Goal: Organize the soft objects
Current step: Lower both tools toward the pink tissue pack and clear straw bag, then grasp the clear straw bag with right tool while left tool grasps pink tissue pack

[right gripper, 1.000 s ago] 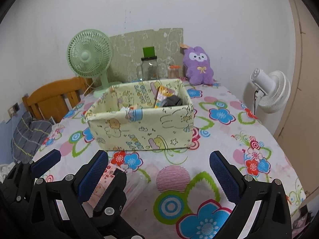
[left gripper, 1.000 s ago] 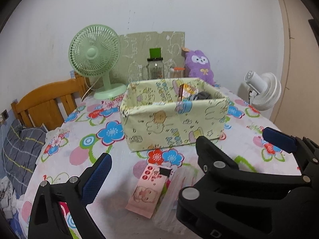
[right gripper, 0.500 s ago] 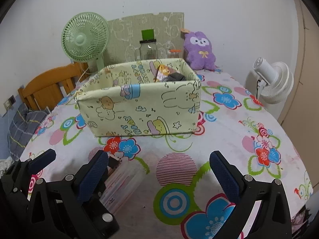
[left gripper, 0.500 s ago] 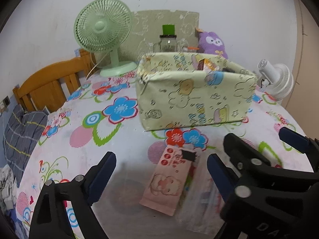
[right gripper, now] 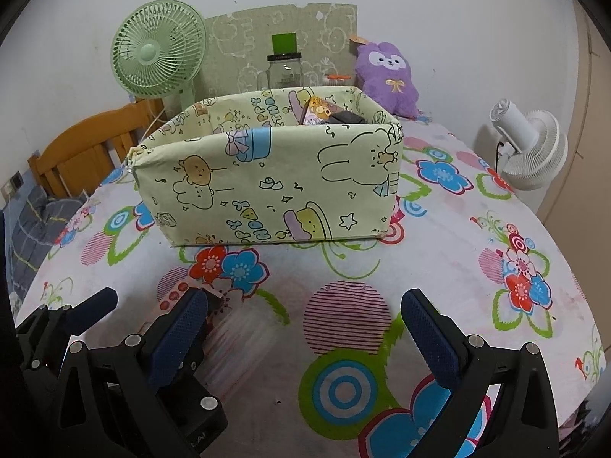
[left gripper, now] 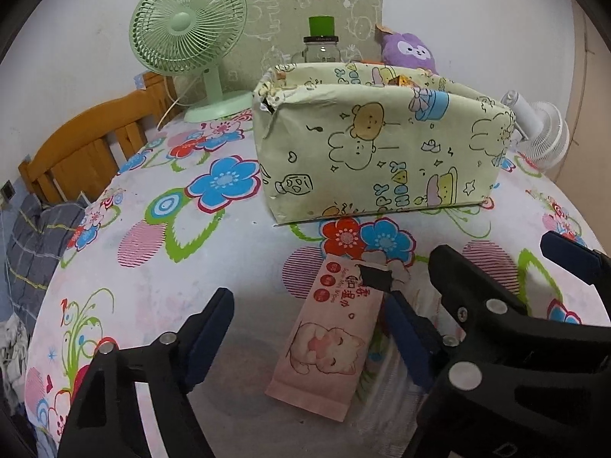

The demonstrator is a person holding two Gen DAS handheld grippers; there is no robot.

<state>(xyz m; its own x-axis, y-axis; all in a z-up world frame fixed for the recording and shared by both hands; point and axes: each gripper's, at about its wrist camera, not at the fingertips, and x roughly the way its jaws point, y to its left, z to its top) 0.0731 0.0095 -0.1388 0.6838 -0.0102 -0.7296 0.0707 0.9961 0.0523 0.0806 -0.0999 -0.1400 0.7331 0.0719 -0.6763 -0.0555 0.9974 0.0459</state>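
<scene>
A pink wet-wipes pack (left gripper: 332, 339) with a cat picture lies on the flowered tablecloth, partly on a clear plastic pack (left gripper: 385, 385). My left gripper (left gripper: 309, 332) is open and low, its fingers on either side of the pink pack, not touching it. My right gripper (right gripper: 301, 336) is open and empty, just right of the left one; its left finger (right gripper: 179, 336) hides most of the packs. A yellow-green cartoon fabric box (left gripper: 378, 145) stands behind, also in the right wrist view (right gripper: 267, 183), with a snack packet (right gripper: 319, 110) and a dark item inside.
A green fan (left gripper: 191, 38), a glass jar (left gripper: 322, 47) and a purple plush (right gripper: 385, 72) stand behind the box by the wall. A white fan (right gripper: 530, 149) is off the table's right edge. A wooden chair (left gripper: 84, 149) stands at the left.
Both grippers have dropped lower and moved forward toward the packs and the box. The left gripper's fingers now straddle the pink pack. Both stayed open.
</scene>
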